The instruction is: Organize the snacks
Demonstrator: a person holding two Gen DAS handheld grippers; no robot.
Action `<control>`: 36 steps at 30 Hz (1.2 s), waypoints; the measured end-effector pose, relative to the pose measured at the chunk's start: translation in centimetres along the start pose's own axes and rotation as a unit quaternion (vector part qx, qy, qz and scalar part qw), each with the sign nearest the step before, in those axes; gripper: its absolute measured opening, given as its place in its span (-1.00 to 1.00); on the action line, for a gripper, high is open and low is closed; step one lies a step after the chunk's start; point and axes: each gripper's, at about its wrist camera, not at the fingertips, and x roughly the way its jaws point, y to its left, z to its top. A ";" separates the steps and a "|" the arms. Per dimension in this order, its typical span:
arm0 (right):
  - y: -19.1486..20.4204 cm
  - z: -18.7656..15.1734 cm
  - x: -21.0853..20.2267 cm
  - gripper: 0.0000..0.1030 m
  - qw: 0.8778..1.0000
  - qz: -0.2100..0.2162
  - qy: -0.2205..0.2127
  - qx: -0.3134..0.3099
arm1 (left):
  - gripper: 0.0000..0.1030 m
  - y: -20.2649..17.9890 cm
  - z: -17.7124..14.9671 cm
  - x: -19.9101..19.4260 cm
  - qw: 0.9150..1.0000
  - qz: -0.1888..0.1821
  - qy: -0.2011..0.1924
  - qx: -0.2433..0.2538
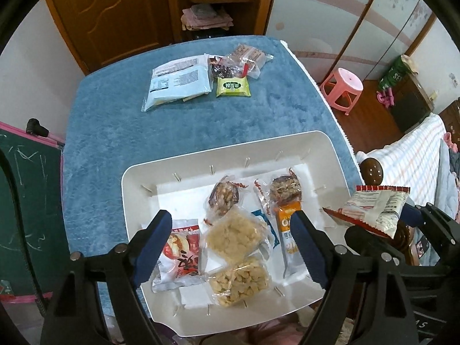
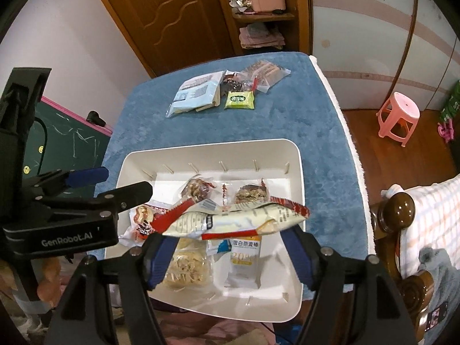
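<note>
left tongs [image 1: 230, 224] gape apart over the bin [image 1: 330, 155] at the table's [image 1: 115, 132] near edge; right tongs [image 2: 230, 247] hold a packet [image 2: 230, 218] across.

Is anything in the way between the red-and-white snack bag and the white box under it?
Nothing visible blocks it. The snack bag seems to hang right over the open white box. It would only land on snacks already lying there, like the oat bar.

Dim warm indoor light, soft shadows, strong fisheye bend + dark vignette at edges, slight blur close up.
</note>
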 end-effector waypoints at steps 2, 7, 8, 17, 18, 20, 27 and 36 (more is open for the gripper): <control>0.1 0.1 -0.3 0.39 1.000 0.003 -0.004 0.001 | 0.62 0.1 0.0 -0.3 1.000 0.000 -0.005 -0.001; 0.4 0.3 -1.0 0.39 1.000 0.008 -0.013 -0.001 | 0.62 0.6 0.2 -1.0 1.000 0.000 -0.016 -0.005; 0.4 0.3 -1.1 0.39 1.000 0.009 -0.015 0.000 | 0.62 0.6 0.3 -1.2 1.000 -0.001 -0.019 -0.006; 0.5 0.4 -2.4 0.39 0.999 0.010 -0.037 0.000 | 0.62 0.7 0.5 -2.1 0.999 0.000 -0.034 -0.004; 0.4 0.5 -2.5 0.39 0.999 0.011 -0.039 0.001 | 0.62 0.6 0.5 -2.3 0.999 0.000 -0.036 -0.004; 0.4 0.5 -2.8 0.39 0.999 0.013 -0.042 0.002 | 0.62 0.5 0.5 -2.5 0.999 0.000 -0.040 -0.002; 0.3 1.3 -3.7 0.39 0.998 0.013 -0.057 0.002 | 0.62 0.4 1.1 -3.6 0.998 0.001 -0.063 0.003; 0.4 3.1 -3.7 0.39 0.998 0.015 -0.065 -0.007 | 0.62 0.9 3.0 -4.3 0.996 0.009 -0.085 -0.001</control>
